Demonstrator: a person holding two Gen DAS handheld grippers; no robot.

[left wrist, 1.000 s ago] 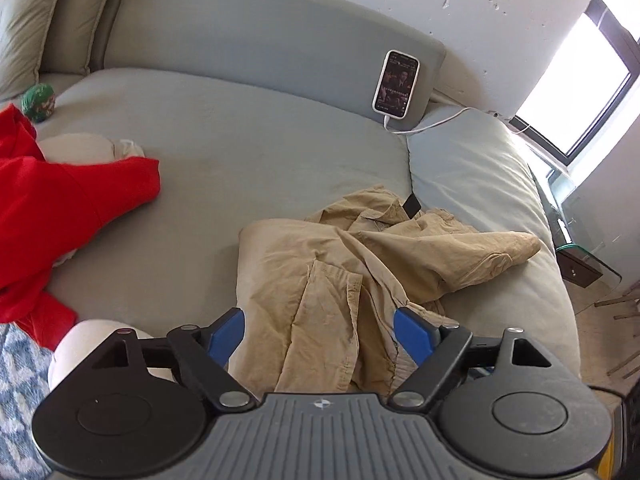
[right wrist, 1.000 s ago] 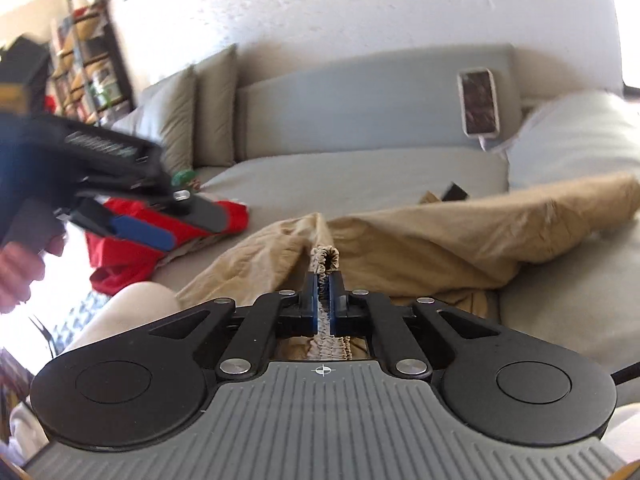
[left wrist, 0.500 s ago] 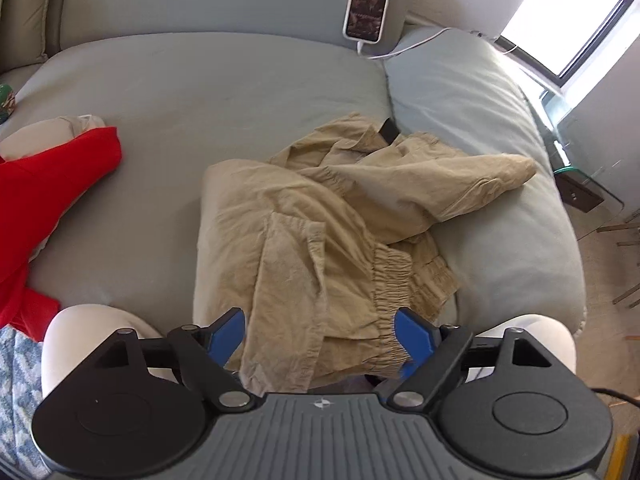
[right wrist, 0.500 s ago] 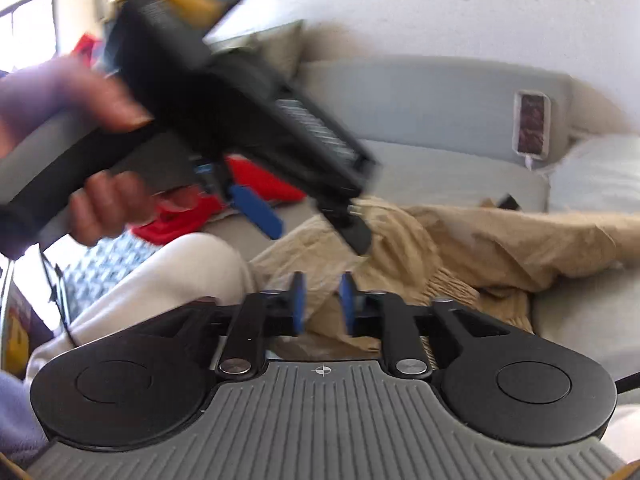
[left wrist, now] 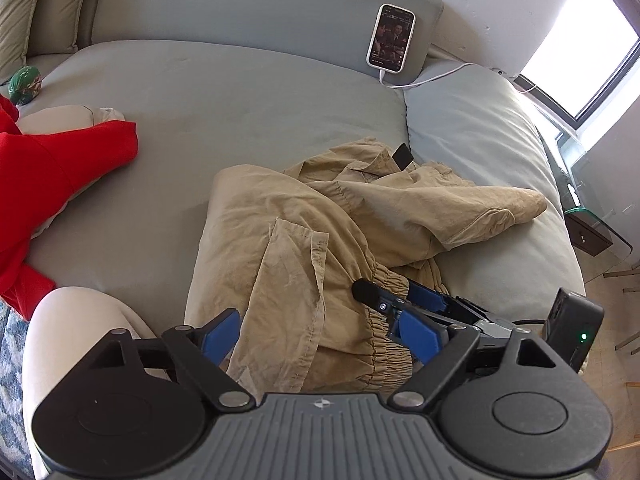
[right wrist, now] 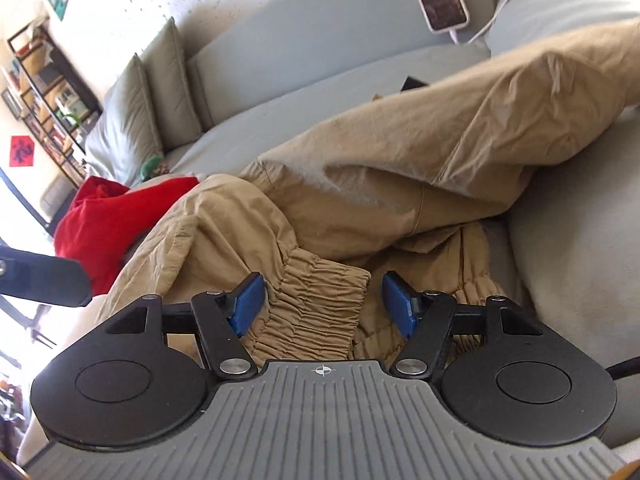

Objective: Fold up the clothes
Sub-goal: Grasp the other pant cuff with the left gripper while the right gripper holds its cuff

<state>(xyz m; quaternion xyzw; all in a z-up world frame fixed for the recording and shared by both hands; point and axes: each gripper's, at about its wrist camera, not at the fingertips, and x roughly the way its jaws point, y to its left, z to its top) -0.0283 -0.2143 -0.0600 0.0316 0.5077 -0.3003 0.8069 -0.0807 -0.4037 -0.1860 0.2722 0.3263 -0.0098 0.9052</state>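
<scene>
Right gripper (right wrist: 320,304) over the waistband (right wrist: 316,300)
Jaws just opened, bracketing elastic lower centre, untouched; left gripper (left wrist: 320,336) wide, empty.

- Bare grey sofa seat (left wrist: 224,120) between red garment (left wrist: 44,168) and khaki trousers (left wrist: 320,232): open passage toward the backrest.
- Crumpled trousers heaped across the seat's front right part, one leg draped onto the right cushion (left wrist: 480,128).
- Phone (left wrist: 391,38) propped against the backrest at the rear right, cable trailing over the cushion.
- Green toy (left wrist: 25,84) at the rear left corner.
- Right claw (left wrist: 404,304) low over the trousers' waistband, crowding the front right edge.
- Knee (left wrist: 80,320) blocking the front left edge.
</scene>
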